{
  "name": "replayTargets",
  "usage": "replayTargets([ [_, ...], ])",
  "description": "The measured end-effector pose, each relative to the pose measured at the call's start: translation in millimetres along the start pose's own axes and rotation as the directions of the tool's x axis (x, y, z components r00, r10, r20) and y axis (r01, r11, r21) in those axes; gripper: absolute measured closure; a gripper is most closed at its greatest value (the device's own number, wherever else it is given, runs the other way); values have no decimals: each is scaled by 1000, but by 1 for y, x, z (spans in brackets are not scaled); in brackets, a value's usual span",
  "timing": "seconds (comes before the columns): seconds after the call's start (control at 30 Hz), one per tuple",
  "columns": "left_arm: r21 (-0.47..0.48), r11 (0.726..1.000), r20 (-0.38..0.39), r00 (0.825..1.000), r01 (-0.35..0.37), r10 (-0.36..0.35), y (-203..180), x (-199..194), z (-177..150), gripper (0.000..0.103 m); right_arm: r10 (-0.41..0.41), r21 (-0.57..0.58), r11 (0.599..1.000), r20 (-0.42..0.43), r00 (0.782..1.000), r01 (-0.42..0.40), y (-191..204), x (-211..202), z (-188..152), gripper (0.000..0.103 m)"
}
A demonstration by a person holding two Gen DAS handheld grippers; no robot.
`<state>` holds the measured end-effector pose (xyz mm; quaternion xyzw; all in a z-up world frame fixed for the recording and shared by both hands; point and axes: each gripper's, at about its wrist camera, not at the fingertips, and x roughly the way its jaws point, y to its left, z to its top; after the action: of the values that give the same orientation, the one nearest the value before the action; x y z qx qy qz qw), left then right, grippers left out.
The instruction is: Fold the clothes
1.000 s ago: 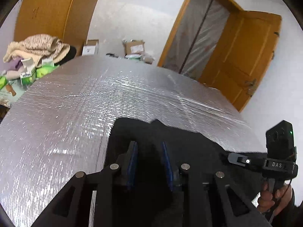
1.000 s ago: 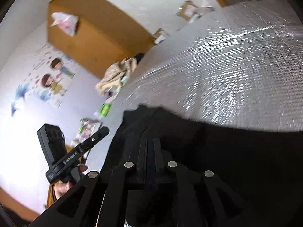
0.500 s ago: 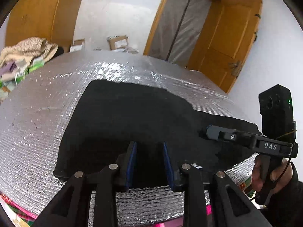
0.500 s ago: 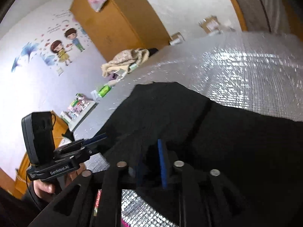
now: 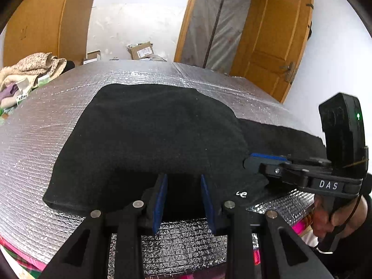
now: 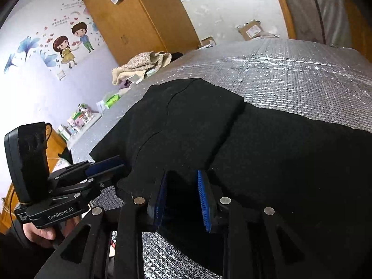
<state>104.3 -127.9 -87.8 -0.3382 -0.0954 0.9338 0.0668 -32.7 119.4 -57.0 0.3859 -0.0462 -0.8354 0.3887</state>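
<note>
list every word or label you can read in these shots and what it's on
"DAS": on the black handheld right gripper, along its body.
"GenRobot.AI": on the black handheld left gripper, along its body.
Small white mark on the black fabric garment: unreadable.
Shipping label on the brown cardboard box: too small.
Writing above the cartoon couple wall sticker: blurred.

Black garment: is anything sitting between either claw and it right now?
Nothing visible does. The left claw and right claw both sit open at the near edge of the black fabric garment, which lies on the silver quilted foil table cover.
</note>
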Motion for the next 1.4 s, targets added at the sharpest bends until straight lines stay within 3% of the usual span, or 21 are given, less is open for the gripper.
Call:
replayTargets([
  [0.23,-7,1000,-25,1000,15,-15,7,-5,11,73,-10,12,1000,17,1000,10,-1,-19,1,77],
  [0.47,-42,999,53,999,14,-11,15,-31,22,73,-59,90,995,69,996,52,-29,-59,-10,77],
  [0.8,52,990,-5,992,129,-129,-31,-2,28,73,-150,232,965,106,983,122,-76,-96,-19,77],
  [0.87,46,991,-44,992,122,-120,-33,12,25,73,-171,247,959,108,979,140,-83,-101,-22,77],
  [1.2,49,991,-40,992,122,-120,-28,15,23,73,-173,284,949,116,978,135,-100,-112,-35,77],
  [1.4,29,998,30,998,55,-56,-7,-5,32,73,-141,341,936,146,979,84,-106,-124,-33,72],
])
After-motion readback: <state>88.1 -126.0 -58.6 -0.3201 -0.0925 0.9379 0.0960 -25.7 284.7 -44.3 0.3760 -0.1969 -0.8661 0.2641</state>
